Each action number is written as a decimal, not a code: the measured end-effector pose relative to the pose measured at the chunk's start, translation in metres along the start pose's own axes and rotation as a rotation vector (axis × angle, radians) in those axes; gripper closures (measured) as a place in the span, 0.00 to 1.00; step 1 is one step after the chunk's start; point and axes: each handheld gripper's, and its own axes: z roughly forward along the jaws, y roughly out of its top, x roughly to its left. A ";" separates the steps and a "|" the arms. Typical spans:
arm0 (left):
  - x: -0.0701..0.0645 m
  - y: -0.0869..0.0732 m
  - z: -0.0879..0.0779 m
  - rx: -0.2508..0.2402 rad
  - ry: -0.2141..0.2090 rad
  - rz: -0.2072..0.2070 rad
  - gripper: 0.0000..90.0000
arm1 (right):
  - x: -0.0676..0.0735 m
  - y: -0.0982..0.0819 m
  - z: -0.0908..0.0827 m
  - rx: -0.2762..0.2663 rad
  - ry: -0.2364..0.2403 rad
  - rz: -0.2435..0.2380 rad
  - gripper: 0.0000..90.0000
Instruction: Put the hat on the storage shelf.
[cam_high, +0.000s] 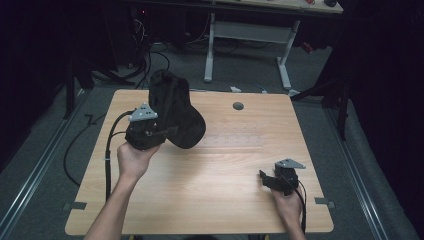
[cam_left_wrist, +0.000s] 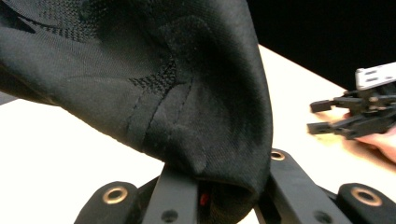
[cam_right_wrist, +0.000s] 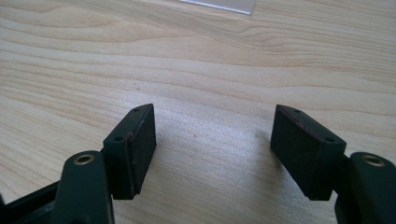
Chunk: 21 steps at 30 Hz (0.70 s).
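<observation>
Black claw (cam_high: 265, 178), grey three-cornered plate (cam_high: 290, 163)

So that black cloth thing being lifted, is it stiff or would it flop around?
Probably floppy: the black fabric item sags and folds where it hangs from the left hand-held gripper. It looks fairly light, since a pinch at one edge holds it up. Its knitted weave seems unlikely to slip.

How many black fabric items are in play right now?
1: a black fabric item, lifted over the table's far-left part, clamped in the left gripper. The right gripper is open and empty, near-right.
</observation>
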 end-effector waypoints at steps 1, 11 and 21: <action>0.000 0.001 0.002 0.002 0.009 0.004 0.92 | 0.000 0.000 0.000 0.000 0.000 0.000 0.35; -0.001 0.003 0.020 0.021 0.110 0.051 0.92 | 0.000 0.000 0.000 0.000 0.000 0.000 0.35; 0.004 -0.004 0.037 0.055 0.179 0.069 0.92 | 0.000 0.000 0.000 0.000 0.000 -0.002 0.35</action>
